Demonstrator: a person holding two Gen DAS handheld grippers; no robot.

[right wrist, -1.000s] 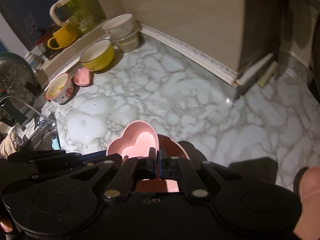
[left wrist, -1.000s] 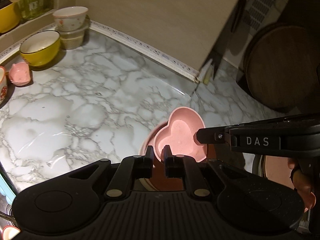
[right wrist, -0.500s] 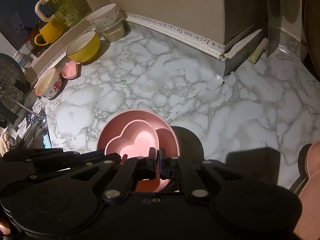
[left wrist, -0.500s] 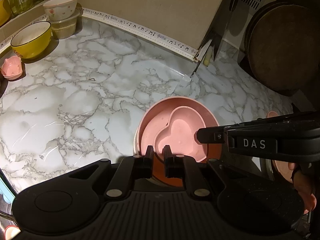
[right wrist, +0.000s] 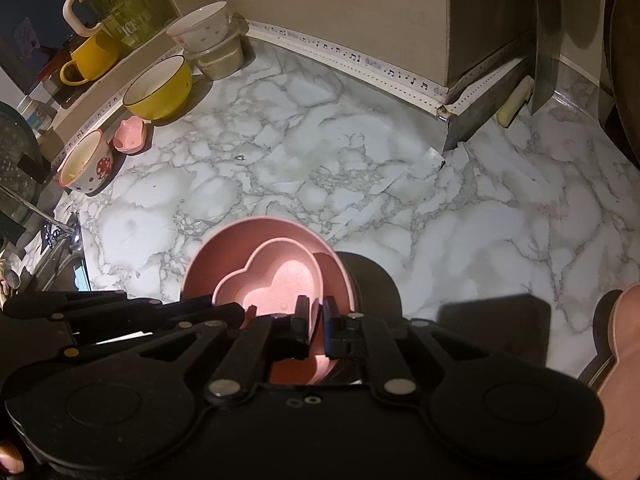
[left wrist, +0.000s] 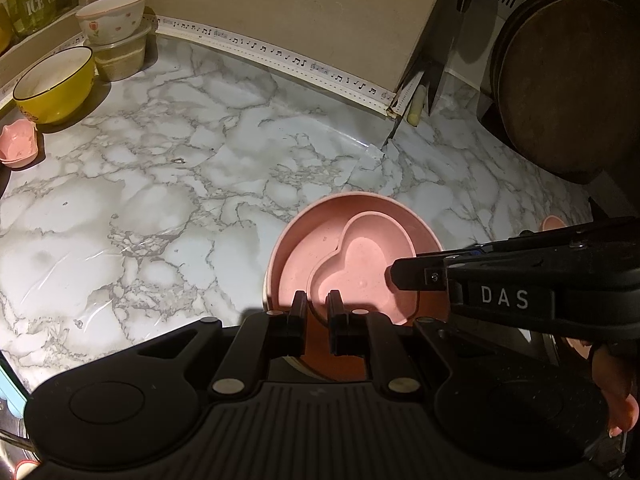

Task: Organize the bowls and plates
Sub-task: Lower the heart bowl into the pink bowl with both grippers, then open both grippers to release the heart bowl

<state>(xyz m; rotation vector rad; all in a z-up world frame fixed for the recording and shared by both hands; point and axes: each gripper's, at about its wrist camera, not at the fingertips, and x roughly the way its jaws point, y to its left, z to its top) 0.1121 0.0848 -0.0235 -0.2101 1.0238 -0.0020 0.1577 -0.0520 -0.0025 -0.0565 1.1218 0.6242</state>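
A pink heart-shaped bowl (left wrist: pixel 360 264) sits inside a round pink bowl (left wrist: pixel 296 248) on the marble counter (left wrist: pixel 160 200). My left gripper (left wrist: pixel 317 304) is shut on the near rim of the heart bowl. My right gripper (right wrist: pixel 316 312) is shut on the heart bowl's rim (right wrist: pixel 280 276) from the other side; the right gripper's fingers (left wrist: pixel 416 276) reach in from the right in the left wrist view. The round bowl (right wrist: pixel 224 256) also shows in the right wrist view.
Along the back left stand a yellow bowl (right wrist: pixel 158 88), a small pink dish (right wrist: pixel 129 135), a mushroom-print bowl (right wrist: pixel 86 162) and a white bowl stacked on a container (right wrist: pixel 200 28). A pink plate edge (right wrist: pixel 624 360) lies at the right. A dark round board (left wrist: pixel 568 80) leans at the back right.
Both grippers lowered the heart bowl into the round pink bowl, which came fully into view. The views tilted back toward the wall.
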